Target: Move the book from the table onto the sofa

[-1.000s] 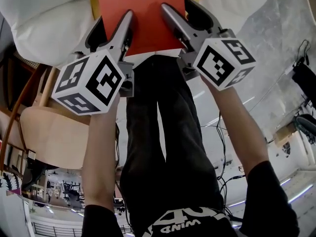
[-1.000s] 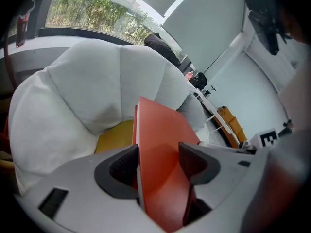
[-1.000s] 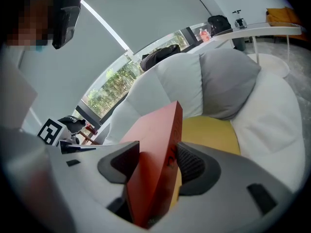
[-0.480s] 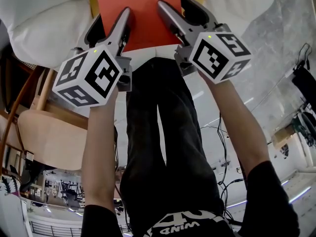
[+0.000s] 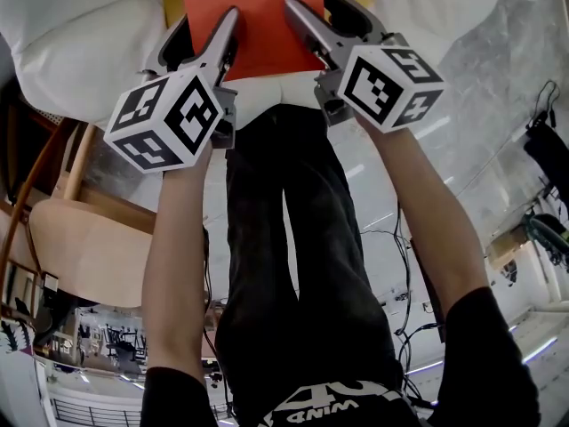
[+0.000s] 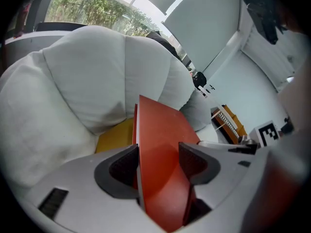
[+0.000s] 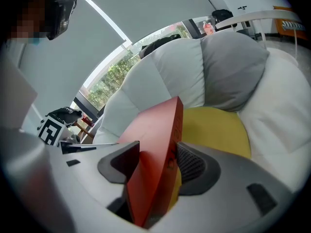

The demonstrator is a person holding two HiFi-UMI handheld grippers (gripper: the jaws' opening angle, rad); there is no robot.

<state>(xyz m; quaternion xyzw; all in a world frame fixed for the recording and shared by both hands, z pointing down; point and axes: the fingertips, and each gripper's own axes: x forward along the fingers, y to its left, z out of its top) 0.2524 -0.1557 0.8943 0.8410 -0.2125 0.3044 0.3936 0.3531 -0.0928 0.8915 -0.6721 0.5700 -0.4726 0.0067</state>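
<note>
Gripper views: both jaws tight on book (image 6: 160,144)

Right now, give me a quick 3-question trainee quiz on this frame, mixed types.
1. True or false: the left claw is open and empty.
2. In the right gripper view, what shows just behind the red book? A) a yellow cushion B) a laptop C) a plate
3. Fill in: the red book is gripped by ___ claws.

Key: 1. False; it is shut on the red book. 2. A. 3. Two; the right claw is shut on it as well.
</note>
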